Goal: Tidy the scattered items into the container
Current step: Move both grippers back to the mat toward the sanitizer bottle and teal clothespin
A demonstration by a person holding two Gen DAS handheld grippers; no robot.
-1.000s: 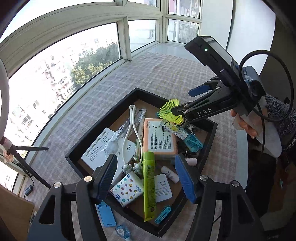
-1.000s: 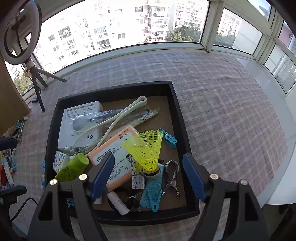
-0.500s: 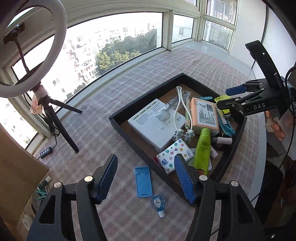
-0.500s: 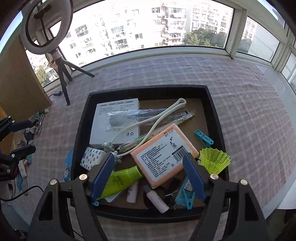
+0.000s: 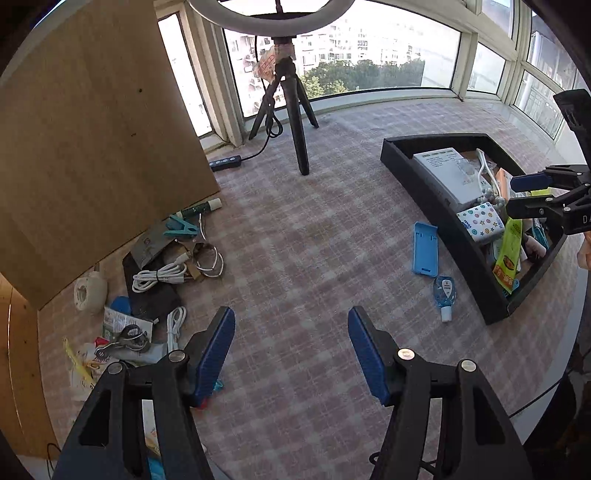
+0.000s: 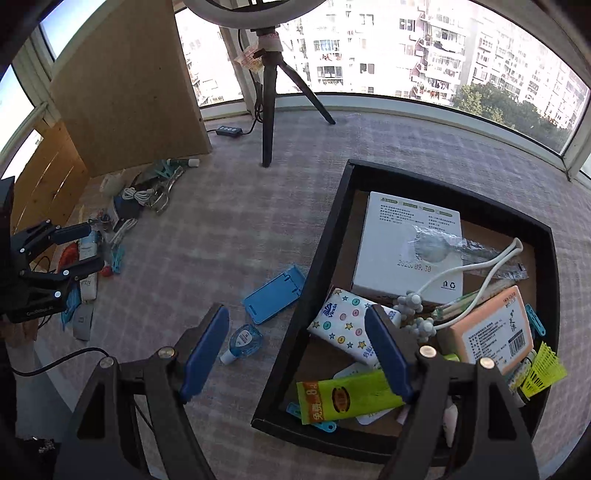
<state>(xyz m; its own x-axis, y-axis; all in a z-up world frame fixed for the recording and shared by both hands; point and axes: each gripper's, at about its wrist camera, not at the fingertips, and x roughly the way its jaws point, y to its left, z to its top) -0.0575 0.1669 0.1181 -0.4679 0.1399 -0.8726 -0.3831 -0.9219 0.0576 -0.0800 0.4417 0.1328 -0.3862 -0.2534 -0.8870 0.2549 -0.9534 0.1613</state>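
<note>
Blue-padded left gripper (image 5: pixel 291 350) and right gripper (image 6: pixel 295 350) — both wide apart, empty — beside black tray (image 6: pixel 325 236).

A checked pink and grey cloth (image 5: pixel 306 236) covers the whole surface under everything. A black tripod (image 5: pixel 291 107) stands on it near the window, carrying a white ring light (image 5: pixel 236 18) whose upper part runs out of the picture. A black cable hangs down the tripod leg to a black power strip (image 5: pixel 226 163) lying at the edge of the cloth. Just beside that, a big brown board (image 5: pixel 96 140) leans upright. Behind it all runs a curved row of windows (image 6: pixel 406 51), with sunlit apartment blocks (image 6: pixel 424 44) and green treetops (image 6: pixel 509 107) outside.
</note>
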